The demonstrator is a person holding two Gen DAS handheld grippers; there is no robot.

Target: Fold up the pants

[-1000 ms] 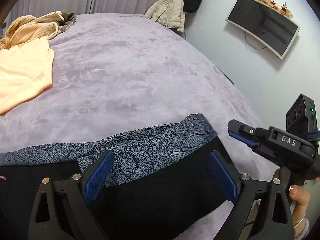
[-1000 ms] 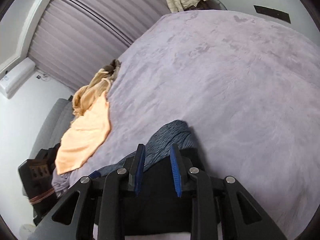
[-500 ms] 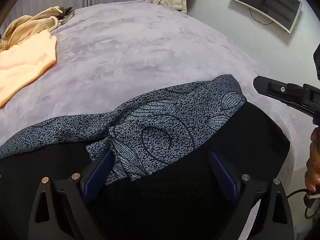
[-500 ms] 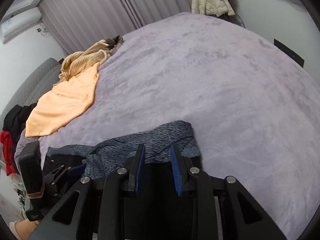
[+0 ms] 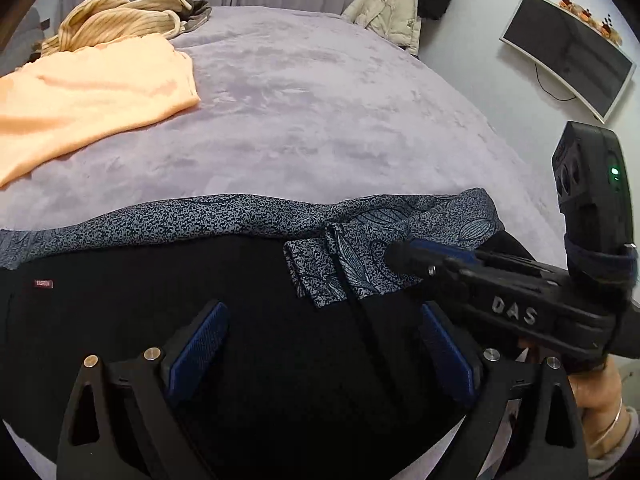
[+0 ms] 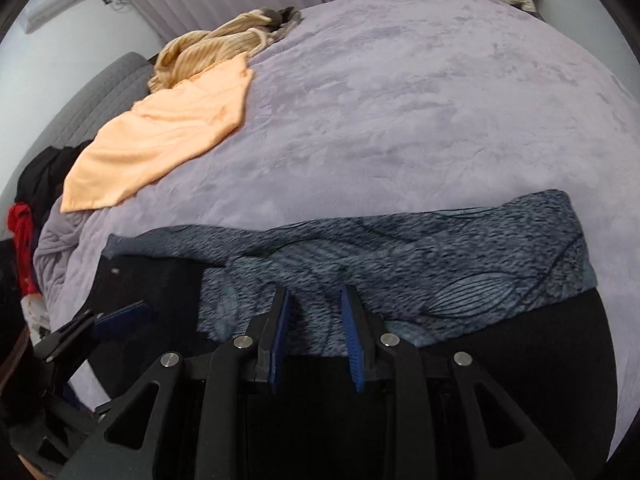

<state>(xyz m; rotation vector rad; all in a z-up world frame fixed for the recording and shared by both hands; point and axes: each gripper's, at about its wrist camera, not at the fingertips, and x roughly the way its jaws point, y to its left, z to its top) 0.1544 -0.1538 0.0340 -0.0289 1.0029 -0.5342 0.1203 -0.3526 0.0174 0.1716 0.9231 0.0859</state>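
Note:
Black pants [image 5: 248, 320] lie along the near edge of the purple bed, with a grey-blue leaf-print panel [image 5: 240, 218] turned out along their far side. They also show in the right wrist view [image 6: 440, 264]. My left gripper [image 5: 320, 350] is open and empty, low over the black fabric. My right gripper [image 6: 316, 320] has its jaws partly apart over the printed fabric with nothing clearly pinched. It enters the left wrist view [image 5: 404, 254] from the right, its tips on the printed panel.
A peach cloth [image 5: 88, 96] and a striped yellow garment [image 5: 120, 20] lie on the bed's far left. A jacket [image 5: 388, 12] hangs beyond the bed. A monitor [image 5: 568, 52] is on the right wall. Dark and red clothes [image 6: 28, 208] sit off the bed's left side.
The right gripper has come in from the right over the printed panel. The pants now lie flatter and longer along the bed edge. The left gripper stays open.

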